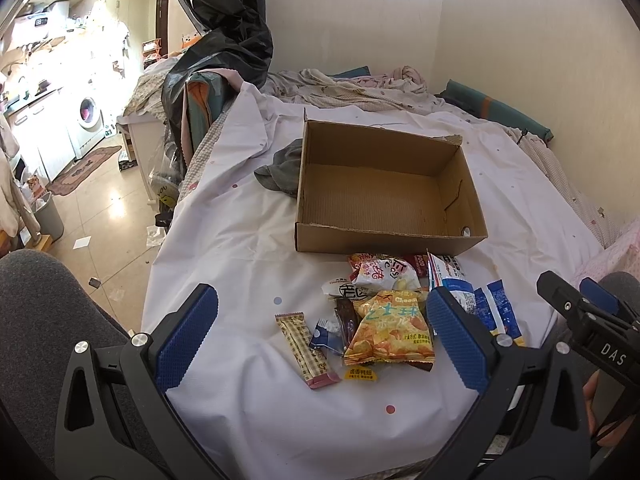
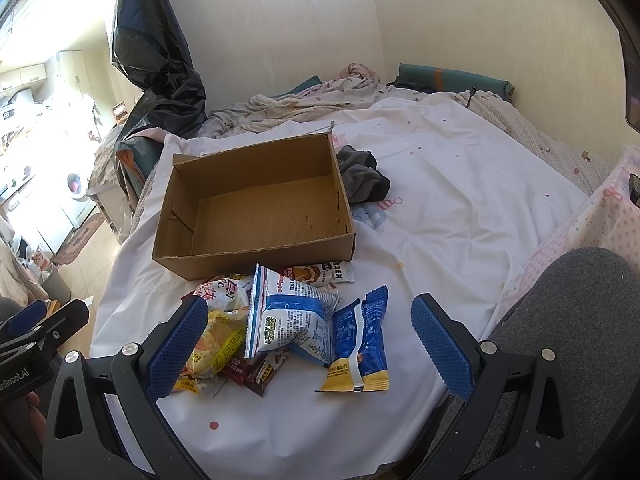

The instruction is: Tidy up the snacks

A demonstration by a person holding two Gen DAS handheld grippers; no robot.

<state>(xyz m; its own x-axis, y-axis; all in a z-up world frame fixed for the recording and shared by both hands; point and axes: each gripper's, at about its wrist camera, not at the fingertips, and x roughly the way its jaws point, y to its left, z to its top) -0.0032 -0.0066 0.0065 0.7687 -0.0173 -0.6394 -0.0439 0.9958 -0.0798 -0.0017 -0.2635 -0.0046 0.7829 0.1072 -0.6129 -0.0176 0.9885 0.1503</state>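
Two grippers, both spread wide, nothing held.

Left wrist view: left gripper [image 1: 322, 332] hovers over the snack pile; yellow cheese-ball bag [image 1: 390, 330] sits between its fingers, checkered bar [image 1: 306, 350] nearer the left finger. Cardboard box [image 1: 384, 188] lies straight ahead, beyond the pile, bare inside. Right gripper [image 1: 580, 300] pokes in at the far right.

Right wrist view: right gripper [image 2: 320, 340] frames the white-and-blue bag [image 2: 286, 320] and the blue-and-yellow packet [image 2: 362, 344]. Box ahead, slightly left.

Judgement: sorting not yet begun; first pick pending. Next move calls for descending onto one packet, closing, then lifting over the box's near wall.

Room: open bedsheet [image 2: 460, 220] ahead-right; bed edge drops off left of the box; grey cloth [image 2: 362, 178] touches its far side.
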